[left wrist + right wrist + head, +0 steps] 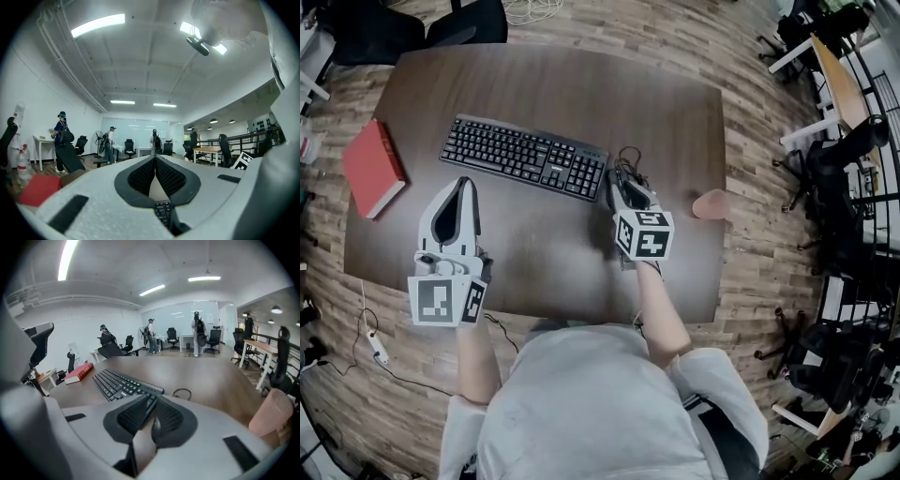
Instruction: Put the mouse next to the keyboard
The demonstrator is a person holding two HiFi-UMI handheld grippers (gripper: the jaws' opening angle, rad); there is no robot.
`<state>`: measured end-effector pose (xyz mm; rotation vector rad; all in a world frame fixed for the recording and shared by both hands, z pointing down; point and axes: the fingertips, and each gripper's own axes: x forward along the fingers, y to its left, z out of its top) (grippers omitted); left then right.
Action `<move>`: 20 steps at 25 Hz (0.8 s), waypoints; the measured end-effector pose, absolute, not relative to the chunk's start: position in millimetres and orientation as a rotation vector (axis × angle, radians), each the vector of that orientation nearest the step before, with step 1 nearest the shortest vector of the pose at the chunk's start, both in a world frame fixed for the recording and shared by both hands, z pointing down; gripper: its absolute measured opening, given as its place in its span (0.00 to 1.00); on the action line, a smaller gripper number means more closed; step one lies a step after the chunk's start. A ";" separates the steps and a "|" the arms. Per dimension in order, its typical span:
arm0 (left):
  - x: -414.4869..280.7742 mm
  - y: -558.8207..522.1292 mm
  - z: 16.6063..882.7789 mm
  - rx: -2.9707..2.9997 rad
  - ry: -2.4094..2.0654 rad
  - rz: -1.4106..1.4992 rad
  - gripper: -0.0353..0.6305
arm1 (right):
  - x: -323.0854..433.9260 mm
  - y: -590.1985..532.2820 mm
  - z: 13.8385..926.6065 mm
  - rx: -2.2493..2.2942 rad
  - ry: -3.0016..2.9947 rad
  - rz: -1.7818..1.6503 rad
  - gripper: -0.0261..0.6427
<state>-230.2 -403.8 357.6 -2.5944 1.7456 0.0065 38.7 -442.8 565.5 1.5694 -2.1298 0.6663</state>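
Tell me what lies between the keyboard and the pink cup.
In the head view, the right gripper, holding the mouse, and a looped black cable lie between keyboard and cup.

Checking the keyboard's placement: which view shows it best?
Head view: the black rectangular keyboard shows whole, from above. The right gripper view shows it slanted, its near end hidden; the left gripper view shows only a few keys.

Left gripper (155, 157): I see its white jaws meeting, empty.
Gap beneath: black plastic keyboard (162, 212).
Far left: red book (38, 190).
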 end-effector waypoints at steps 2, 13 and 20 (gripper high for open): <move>-230.9 -398.1 353.3 -2.589 1.736 0.018 0.07 | 34.3 -438.1 549.3 1.586 -2.161 0.600 0.08; -241.4 -359.7 335.1 -2.571 1.710 0.080 0.07 | 1.0 -399.2 459.8 1.602 -2.370 0.324 0.07; -247.9 -326.7 325.1 -2.556 1.709 0.104 0.07 | -5.8 -363.0 418.2 1.642 -2.451 0.268 0.07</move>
